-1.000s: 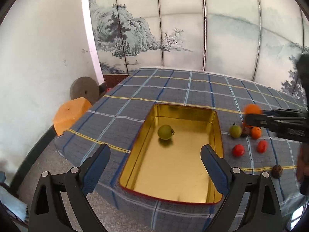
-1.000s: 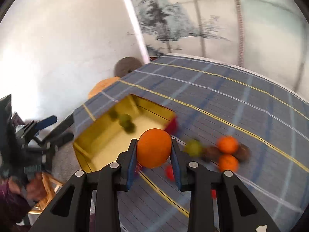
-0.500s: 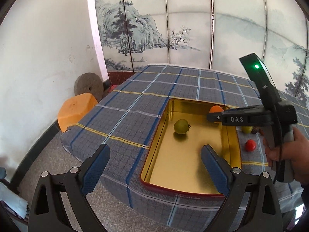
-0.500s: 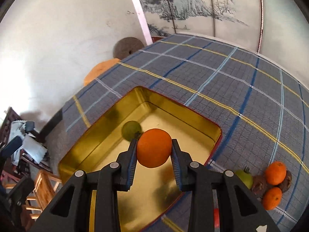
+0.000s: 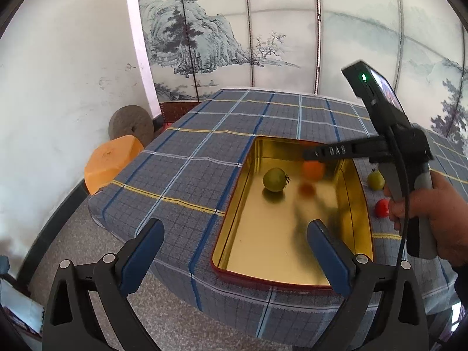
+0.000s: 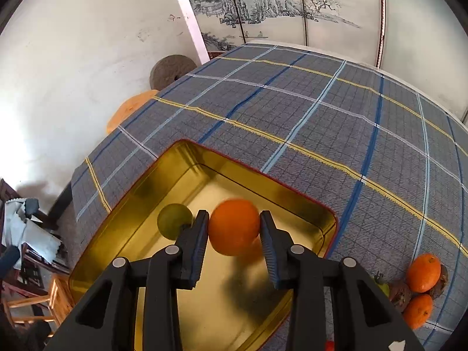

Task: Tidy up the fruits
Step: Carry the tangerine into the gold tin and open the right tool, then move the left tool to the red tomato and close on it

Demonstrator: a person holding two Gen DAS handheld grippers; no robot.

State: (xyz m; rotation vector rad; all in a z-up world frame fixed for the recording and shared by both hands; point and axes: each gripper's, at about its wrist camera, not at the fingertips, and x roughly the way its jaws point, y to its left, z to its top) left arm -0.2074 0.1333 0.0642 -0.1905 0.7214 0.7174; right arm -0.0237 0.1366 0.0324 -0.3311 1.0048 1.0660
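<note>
A gold tin tray (image 5: 356, 193) (image 6: 122, 234) lies on the plaid tablecloth with a green fruit (image 5: 274, 179) (image 6: 173, 224) in it. My right gripper (image 6: 234, 235) (image 5: 314, 158) is over the tray's far end; its jaws have spread and the orange (image 6: 234, 226) (image 5: 313, 170) looks blurred between them, dropping free. My left gripper (image 5: 234, 251) is open and empty, held off the table's near edge in front of the tray.
Two oranges (image 6: 423, 273) and brown fruits (image 6: 399, 292) lie right of the tray. A green fruit (image 5: 376, 180) and a red one (image 5: 382, 207) lie there too. An orange stool (image 5: 111, 161) and a stone wheel (image 5: 131, 122) stand by the wall.
My right gripper carried the orange from the fruit pile to above the tray, lowered, and its jaws have opened, letting the orange go. The left gripper drew back and to the left.
</note>
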